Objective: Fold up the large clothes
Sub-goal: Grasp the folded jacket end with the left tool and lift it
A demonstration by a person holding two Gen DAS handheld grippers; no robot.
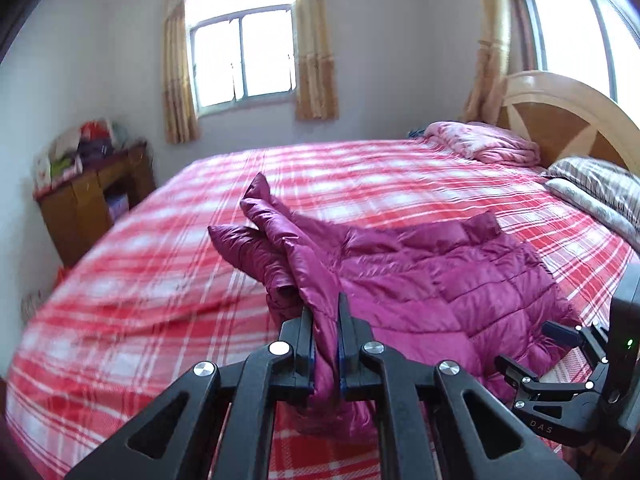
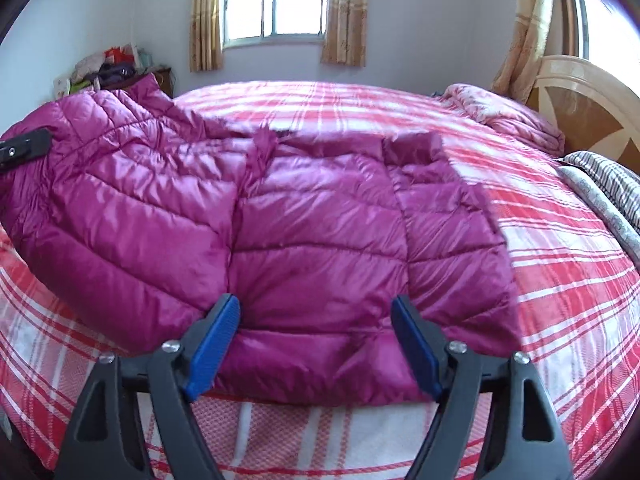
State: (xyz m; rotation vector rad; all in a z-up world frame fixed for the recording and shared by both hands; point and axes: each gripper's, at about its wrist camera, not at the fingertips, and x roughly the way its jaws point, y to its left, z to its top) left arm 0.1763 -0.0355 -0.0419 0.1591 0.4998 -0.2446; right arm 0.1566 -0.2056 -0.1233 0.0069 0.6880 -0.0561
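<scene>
Pale walls (image 1: 380,40) hold two bright windows (image 1: 242,58) hung with tan curtains (image 1: 176,80) — daylight floods in. A bed (image 1: 160,280) in red-and-white plaid fills the room, its wooden headboard (image 1: 568,120) at the right edge; beyond the far left corner stands a cluttered wooden cabinet (image 1: 96,196).

Cabinet clutter (image 1: 80,148) too blurred to identify, pillows (image 1: 600,196) cut off

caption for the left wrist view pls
Left gripper shut on magenta puffer jacket, lifting its edge off the plaid bed.
</scene>
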